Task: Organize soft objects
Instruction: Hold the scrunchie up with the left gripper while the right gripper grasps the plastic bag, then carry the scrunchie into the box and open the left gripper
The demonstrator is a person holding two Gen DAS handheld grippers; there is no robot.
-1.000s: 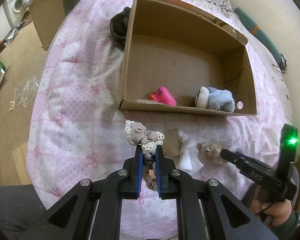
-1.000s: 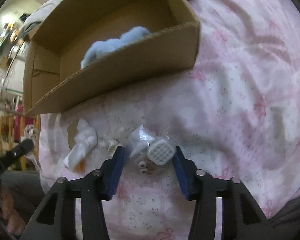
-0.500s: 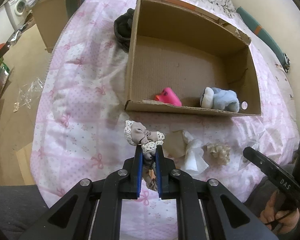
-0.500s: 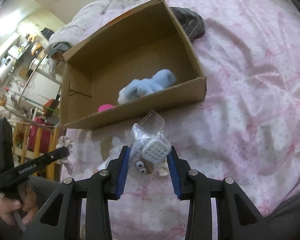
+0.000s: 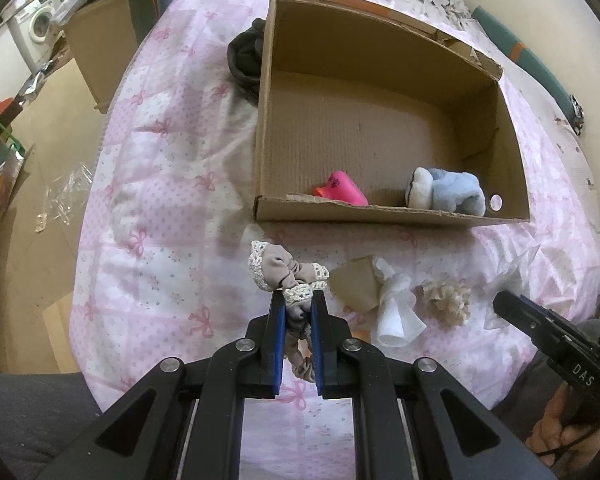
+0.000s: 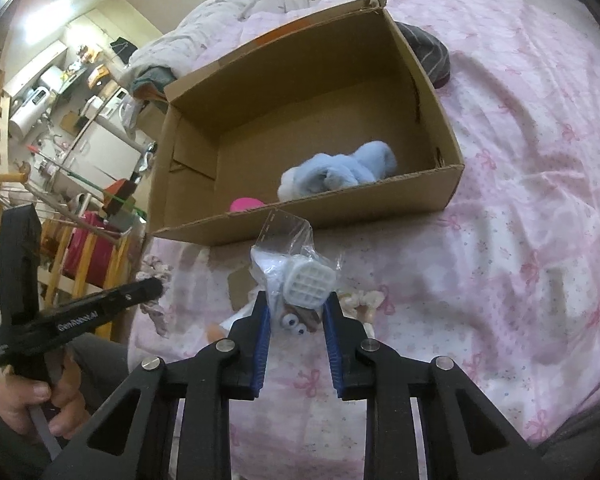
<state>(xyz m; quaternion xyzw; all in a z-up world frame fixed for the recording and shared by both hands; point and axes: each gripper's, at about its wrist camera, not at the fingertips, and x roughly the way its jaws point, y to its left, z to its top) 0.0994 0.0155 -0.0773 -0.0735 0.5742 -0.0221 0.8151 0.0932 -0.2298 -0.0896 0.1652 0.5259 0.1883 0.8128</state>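
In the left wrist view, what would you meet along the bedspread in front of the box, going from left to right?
Beige lace-trimmed cloth held in the left gripper → brown card → white cloth → cream frilly scrunchie → right gripper.

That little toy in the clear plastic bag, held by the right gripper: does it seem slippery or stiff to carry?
Probably slippery: the plastic bag is glossy and crinkled, loose around the toy. It likely flops, since its top corner sticks up free above the right gripper. It looks light; the fingers hold it without visible sag.

beige lace scrunchie [image 5: 288, 276] pinched, bagged toy [image 6: 300, 280] pinched
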